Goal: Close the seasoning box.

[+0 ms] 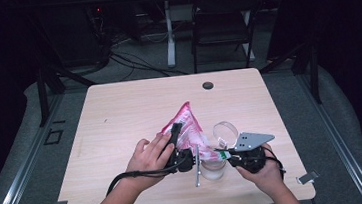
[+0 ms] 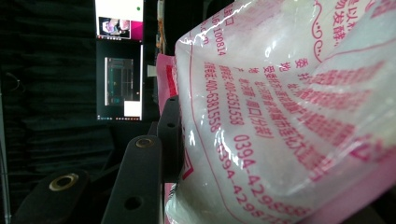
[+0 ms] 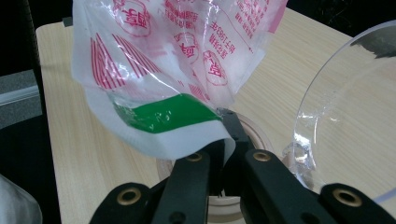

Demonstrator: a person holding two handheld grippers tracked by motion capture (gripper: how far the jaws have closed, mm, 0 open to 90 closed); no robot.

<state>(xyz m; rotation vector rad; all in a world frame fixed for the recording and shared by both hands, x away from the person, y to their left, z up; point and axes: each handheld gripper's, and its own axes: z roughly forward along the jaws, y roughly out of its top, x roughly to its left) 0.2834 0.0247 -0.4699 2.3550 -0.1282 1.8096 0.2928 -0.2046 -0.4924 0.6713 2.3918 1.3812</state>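
Dark curtains and a black folding chair (image 1: 221, 20) stand behind the light wooden table (image 1: 120, 123) where we work, and all the action sits near its front edge, right of centre. We hold a pink-and-white printed plastic bag (image 1: 185, 126) of white powder or grains between both tools. Its long axis runs from a peak pointing away from us, toward the far side of the table, down to a lower corner aimed at us and slightly right.

Our left gripper (image 1: 179, 141) lies along the bag's left flank; in the left gripper view the bag bulges between the jaws with one black finger (image 2: 170, 135) pressed flat against the film, so we judge it clamped on the bag's body. Our right gripper (image 3: 223, 140) is pinched tight on the bag's lower corner, just beside the green patch (image 3: 166, 113) on the film.

That corner hangs directly over the mouth of a clear round jar (image 1: 212, 168), which stands on the table between our two hands, touching neither. The jar's clear lid (image 1: 226, 130) sits just beyond the right gripper.

So the relation that matters: the bag's low end is above the jar opening, the high end tilts away and left. The right hand is nearer the jar and steers the spout; the left carries the weight. Whether the corner is already cut open we cannot tell.
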